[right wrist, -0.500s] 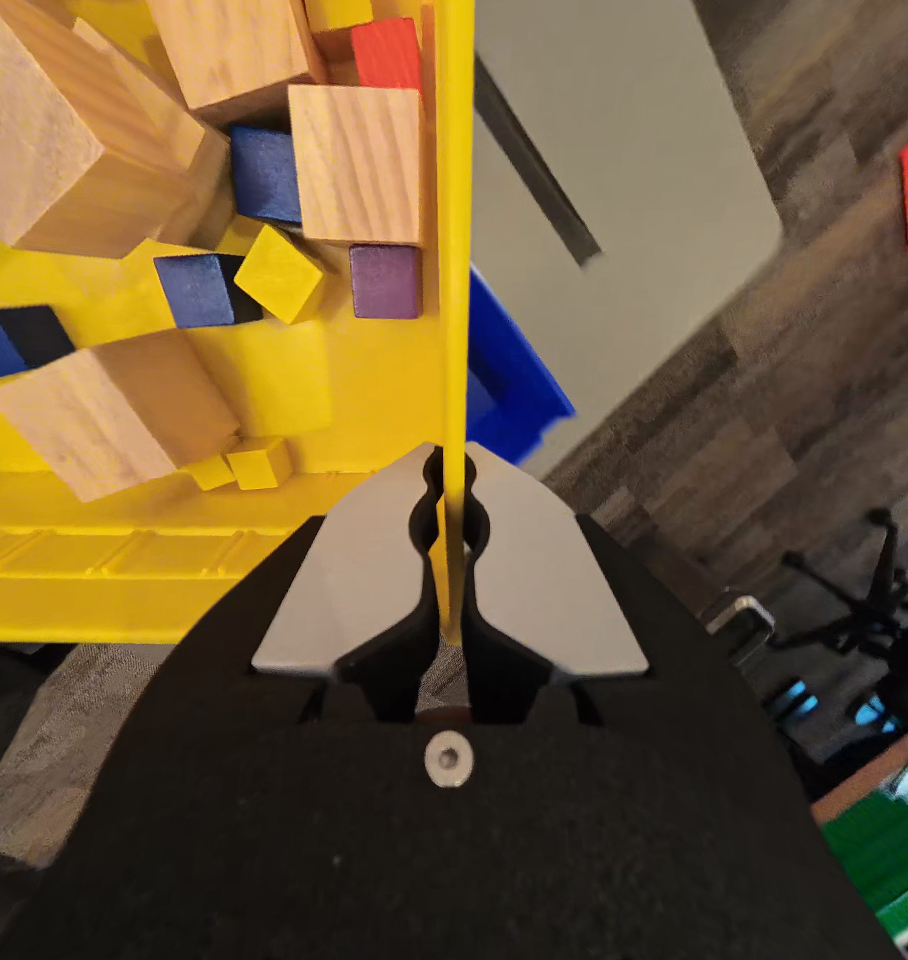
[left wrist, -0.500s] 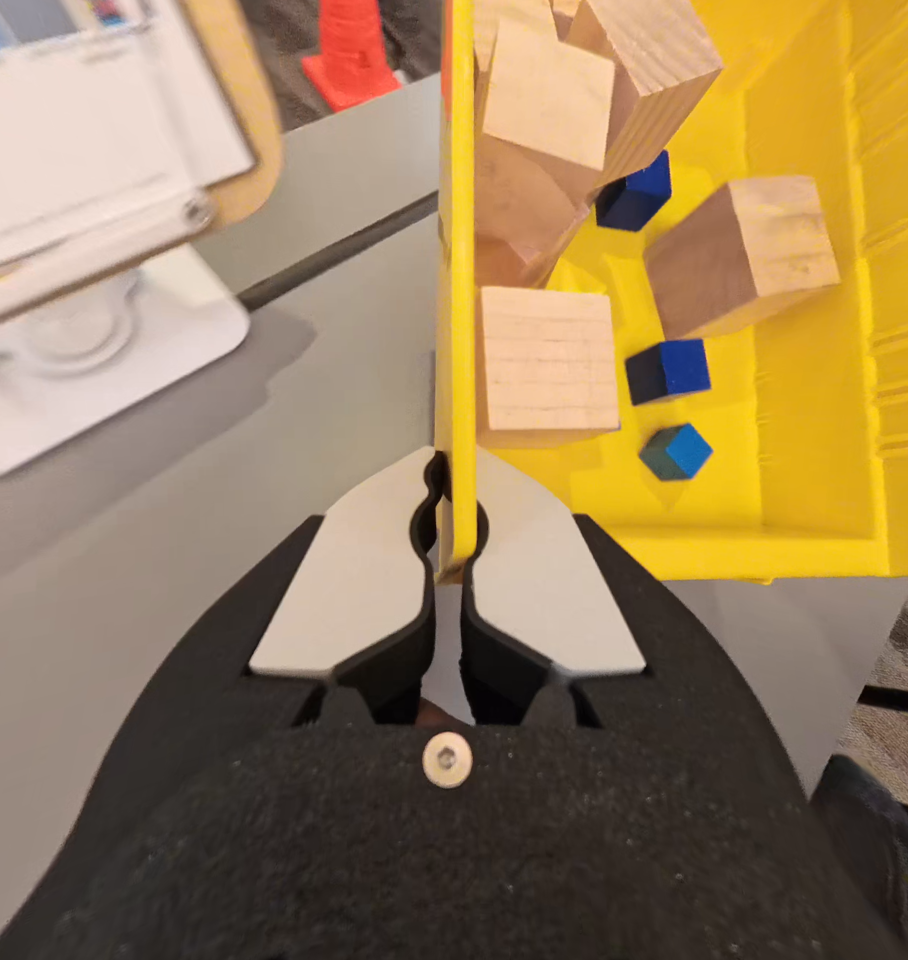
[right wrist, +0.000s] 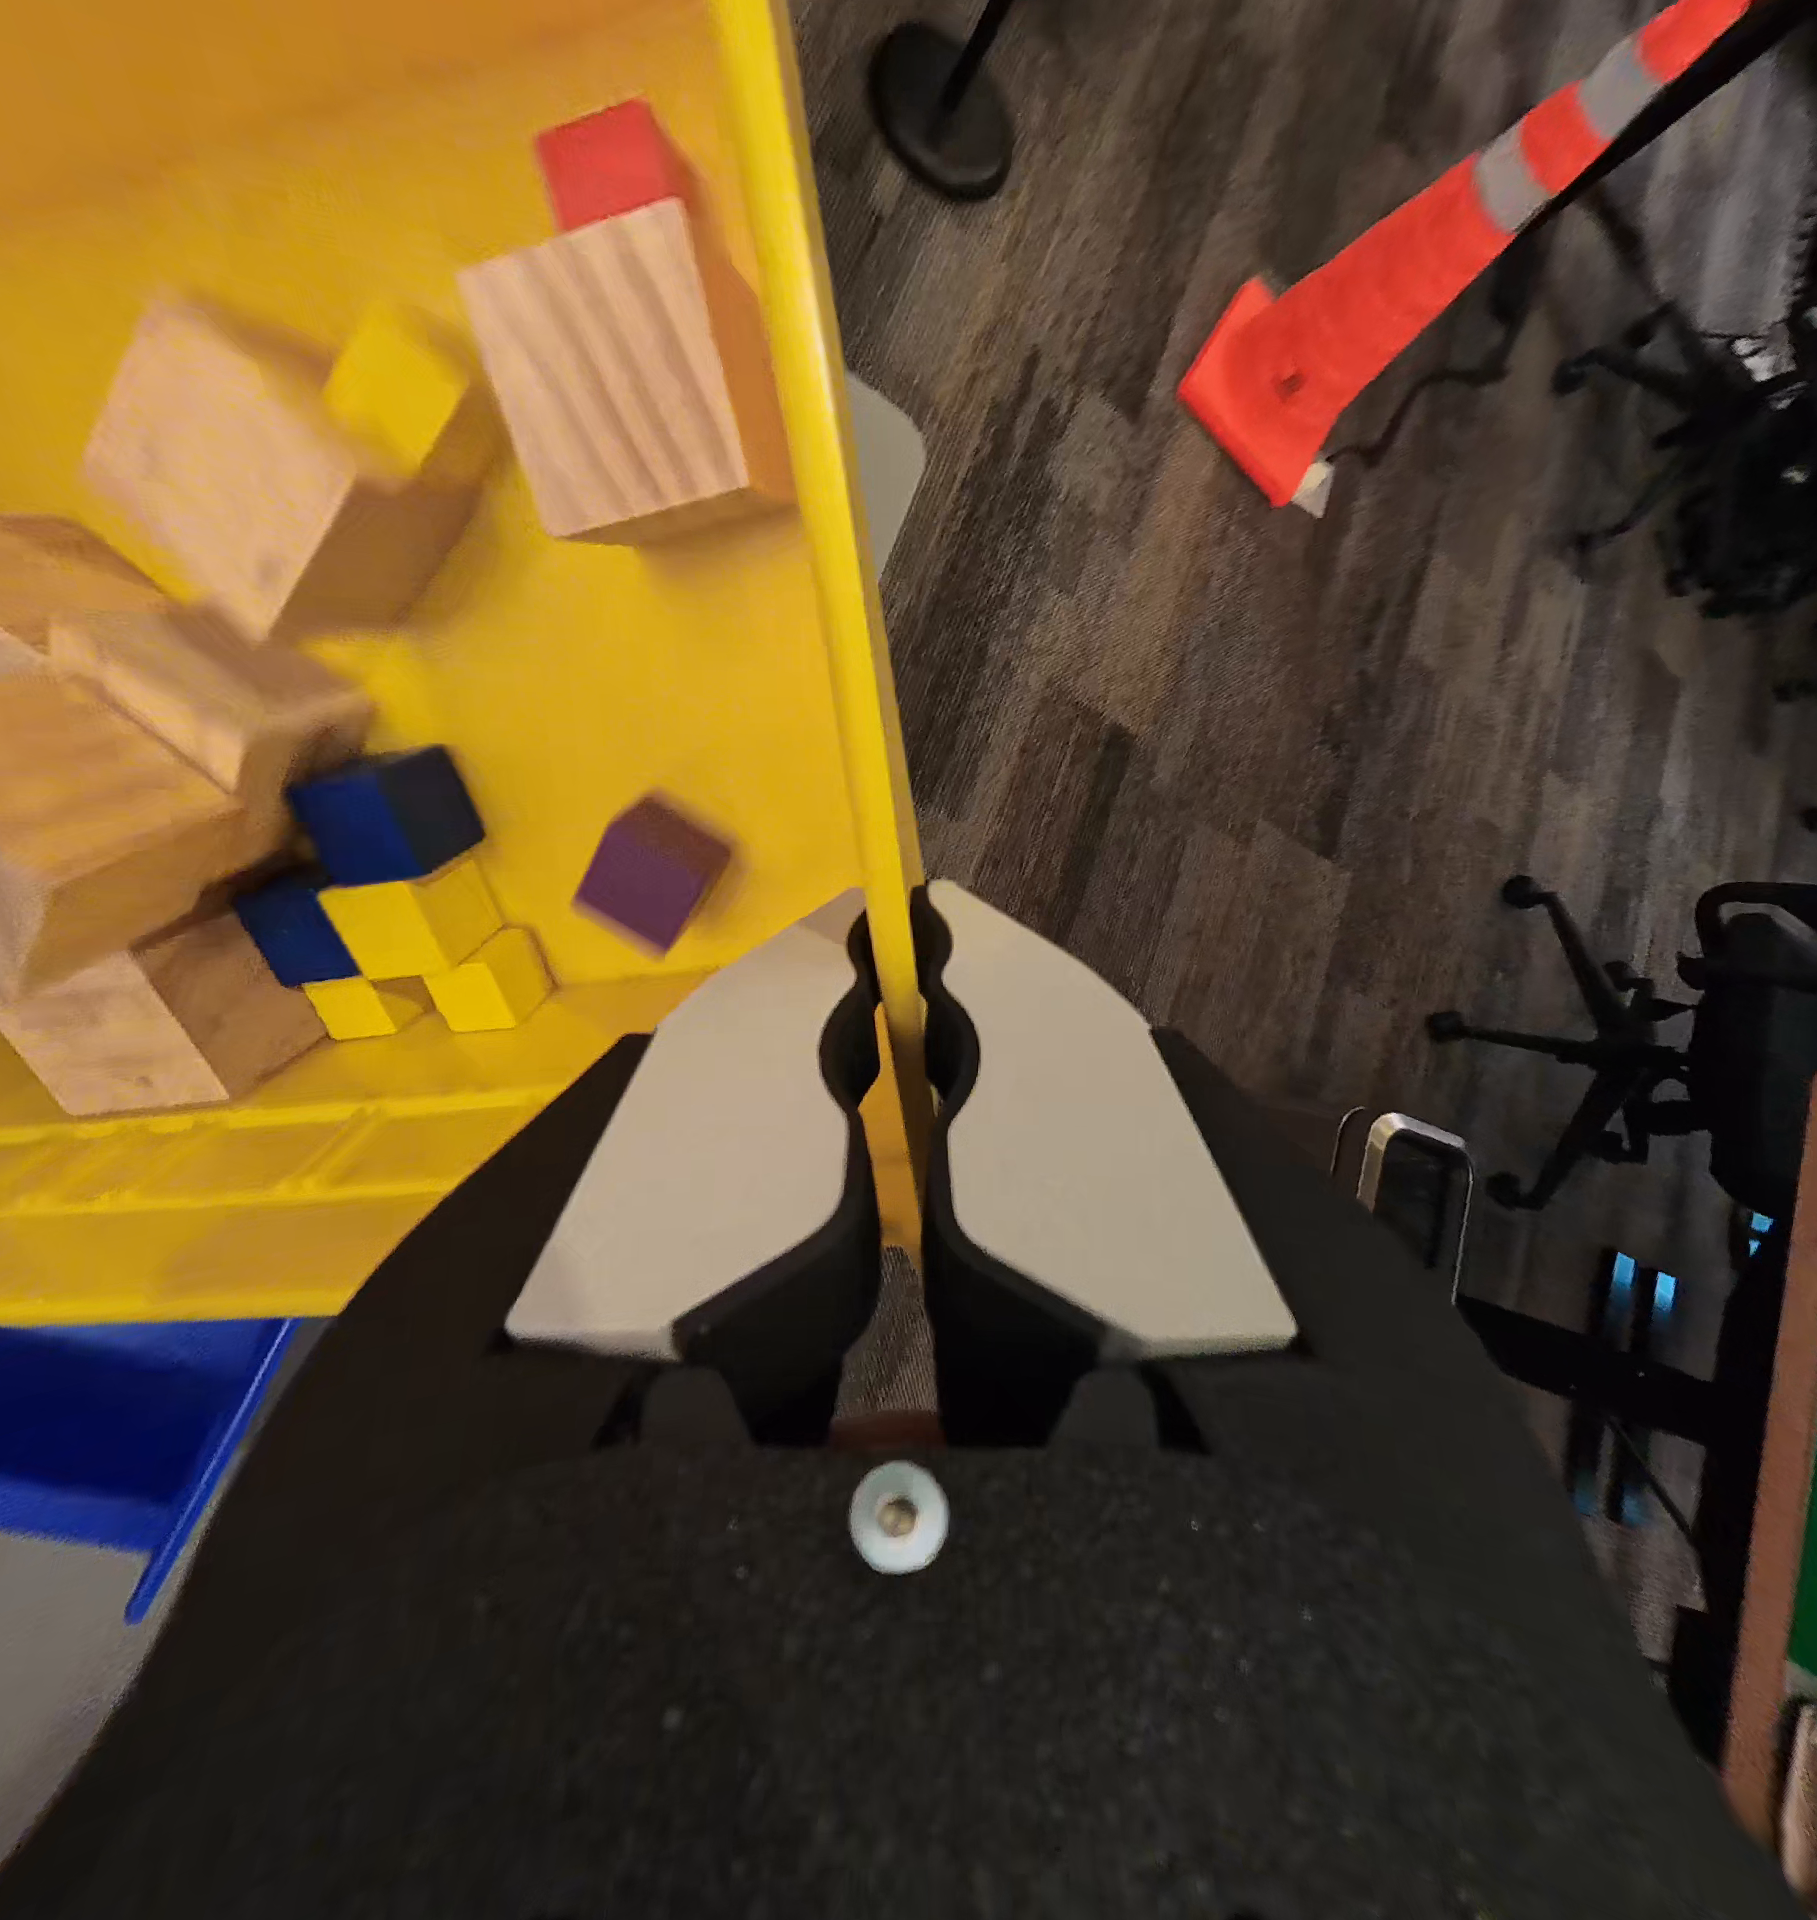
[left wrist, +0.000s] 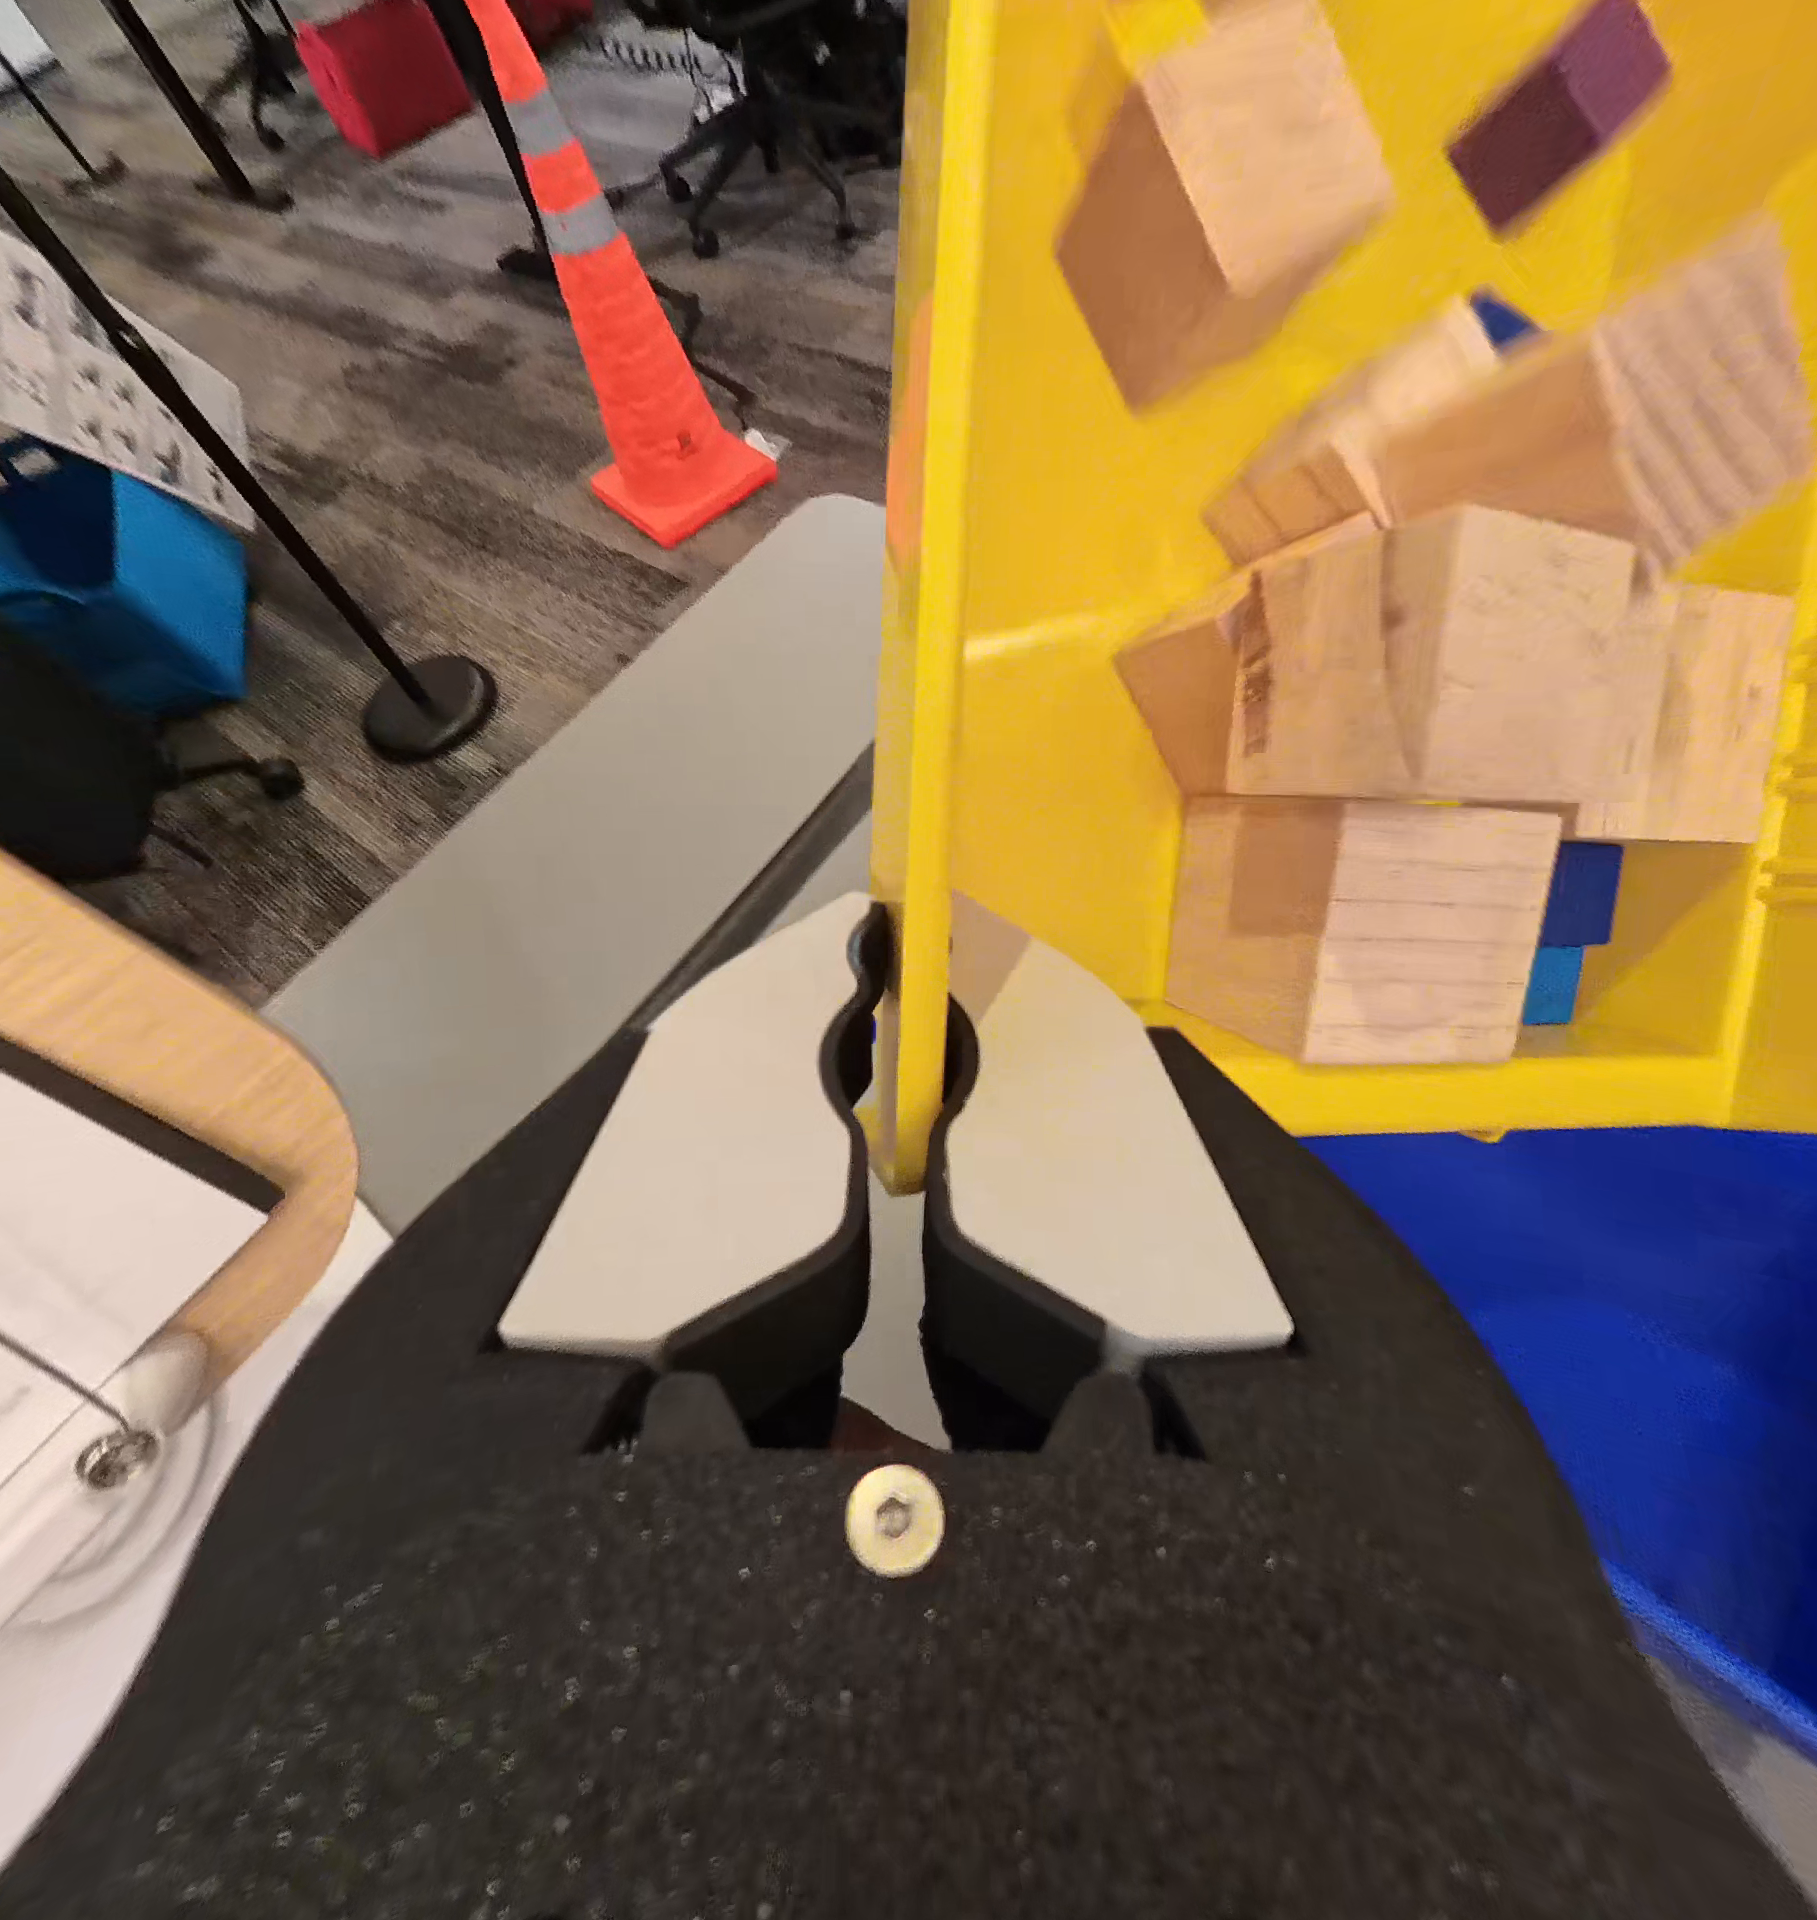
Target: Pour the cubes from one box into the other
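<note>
Upper wooden cubes (left wrist: 1226,187) and the purple cube (left wrist: 1558,114) are motion-blurred, edges unreadable. Yellow box (left wrist: 1070,582) is cropped at the top and right in the left wrist view; its outer walls are hidden. Blue box (right wrist: 83,1423) is mostly hidden under it and cropped. Traffic cone (right wrist: 1403,291) tip runs out of view.

Both wide-angle views are bright and evenly lit by soft indoor light, with no harsh glare. Motion blur smears the wooden cubes (left wrist: 1662,436) high in the yellow box (left wrist: 1049,520), while the lower cubes look sharper. In the right wrist view, the cubes (right wrist: 229,468) at the left are also smeared. Straight lines bow near the edges, and the orange cone (right wrist: 1403,312) appears stretched. Shadows are faint.
</note>
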`<state>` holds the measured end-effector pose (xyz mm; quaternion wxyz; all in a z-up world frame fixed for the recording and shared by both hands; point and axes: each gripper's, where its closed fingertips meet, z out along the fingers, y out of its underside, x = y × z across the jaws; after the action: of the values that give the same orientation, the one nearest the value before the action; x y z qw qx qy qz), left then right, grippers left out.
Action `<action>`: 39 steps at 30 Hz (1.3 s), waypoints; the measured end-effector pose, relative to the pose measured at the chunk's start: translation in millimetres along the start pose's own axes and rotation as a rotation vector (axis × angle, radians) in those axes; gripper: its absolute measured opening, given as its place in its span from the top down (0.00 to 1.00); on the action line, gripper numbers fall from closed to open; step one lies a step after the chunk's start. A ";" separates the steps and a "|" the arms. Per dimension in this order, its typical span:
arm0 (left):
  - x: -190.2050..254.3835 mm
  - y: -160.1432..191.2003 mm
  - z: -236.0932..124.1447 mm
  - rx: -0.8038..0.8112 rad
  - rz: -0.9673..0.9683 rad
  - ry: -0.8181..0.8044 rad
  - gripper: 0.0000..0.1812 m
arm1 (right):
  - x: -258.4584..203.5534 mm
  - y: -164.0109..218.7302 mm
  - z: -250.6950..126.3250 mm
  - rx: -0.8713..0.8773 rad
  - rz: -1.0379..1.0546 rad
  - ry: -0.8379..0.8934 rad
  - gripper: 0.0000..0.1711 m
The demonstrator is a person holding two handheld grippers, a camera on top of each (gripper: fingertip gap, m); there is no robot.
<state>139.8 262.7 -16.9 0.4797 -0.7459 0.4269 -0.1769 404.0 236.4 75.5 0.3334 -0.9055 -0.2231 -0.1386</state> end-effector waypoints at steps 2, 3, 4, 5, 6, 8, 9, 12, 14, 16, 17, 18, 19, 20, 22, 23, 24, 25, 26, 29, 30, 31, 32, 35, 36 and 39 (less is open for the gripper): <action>1.4 -1.0 4.7 0.031 0.041 -0.032 0.98 | 0.1 7.2 -0.8 0.042 0.012 0.038 0.98; 2.5 -1.3 6.2 0.046 0.055 -0.039 0.98 | 0.3 9.9 -2.5 0.066 0.024 0.058 0.98; 3.2 -2.1 6.8 0.065 0.069 -0.049 0.98 | 0.3 11.6 -4.7 0.093 0.043 0.076 0.98; 2.8 -3.0 6.6 0.086 0.087 -0.064 0.98 | -0.4 12.6 -7.1 0.120 0.059 0.091 0.98; 2.0 -3.8 5.8 0.106 0.102 -0.081 0.98 | -1.9 13.3 -9.1 0.141 0.067 0.107 0.98; -1.1 -3.7 4.3 0.144 0.114 -0.116 0.98 | -4.9 12.3 -11.9 0.181 0.059 0.158 0.98; -3.7 -2.5 3.9 0.157 0.110 -0.136 0.98 | -7.6 11.5 -12.0 0.192 0.046 0.179 0.98; -10.4 5.6 4.1 0.187 0.105 -0.190 0.98 | -15.1 5.2 -13.3 0.242 -0.006 0.246 0.98; -13.0 9.9 2.3 0.214 0.115 -0.221 0.98 | -20.1 2.0 -14.5 0.290 0.011 0.259 0.98; -13.4 11.7 -1.8 0.248 0.133 -0.251 0.98 | -23.4 1.9 -16.3 0.342 0.020 0.278 0.97; -13.0 12.3 -3.8 0.265 0.142 -0.269 0.98 | -24.6 2.7 -17.6 0.363 0.010 0.299 0.97; -11.9 12.9 -5.7 0.282 0.154 -0.286 0.98 | -25.6 3.4 -19.7 0.384 -0.001 0.326 0.97; -10.8 13.5 -7.4 0.298 0.169 -0.306 0.98 | -26.8 3.8 -22.5 0.406 -0.009 0.351 0.97; -9.6 13.9 -8.7 0.314 0.184 -0.323 0.98 | -28.2 4.6 -25.6 0.422 -0.010 0.369 0.97; -7.2 15.1 -10.2 0.342 0.196 -0.339 0.98 | -30.3 6.0 -31.8 0.458 -0.010 0.402 0.96; -6.1 15.9 -10.2 0.352 0.198 -0.340 0.98 | -31.7 7.4 -33.8 0.469 -0.013 0.416 0.96; -5.6 16.2 -10.1 0.362 0.200 -0.343 0.98 | -32.8 9.2 -35.3 0.475 -0.019 0.432 0.96; -5.3 16.1 -10.0 0.371 0.198 -0.346 0.98 | -34.0 11.0 -37.1 0.488 -0.023 0.451 0.96; -5.7 16.0 -9.6 0.378 0.192 -0.350 0.98 | -35.4 12.8 -38.6 0.501 -0.026 0.468 0.96; -7.2 15.8 -6.8 0.386 0.202 -0.372 0.98 | -39.6 18.7 -39.7 0.538 -0.002 0.495 0.97; -7.2 16.2 -5.8 0.387 0.205 -0.379 0.98 | -39.9 20.4 -40.2 0.553 -0.006 0.513 0.96; -6.4 16.6 -5.2 0.389 0.208 -0.382 0.98 | -40.3 22.1 -39.5 0.559 -0.003 0.518 0.96; -6.0 16.9 -5.5 0.396 0.213 -0.394 0.98 | -40.7 23.4 -39.1 0.570 0.000 0.521 0.96; -2.1 18.7 -5.7 0.414 0.230 -0.418 0.98 | -41.1 26.0 -41.9 0.616 -0.008 0.555 0.96; -0.6 19.2 -5.8 0.420 0.243 -0.431 0.98 | -41.6 27.2 -43.1 0.631 -0.009 0.566 0.96; 2.9 20.7 -6.5 0.439 0.275 -0.467 0.98 | -45.1 33.0 -48.2 0.676 -0.018 0.609 0.96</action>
<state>127.4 253.0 -32.2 0.7328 -0.5806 0.3541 -0.0228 376.6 167.9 75.2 0.6595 -0.6618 -0.1555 -0.3207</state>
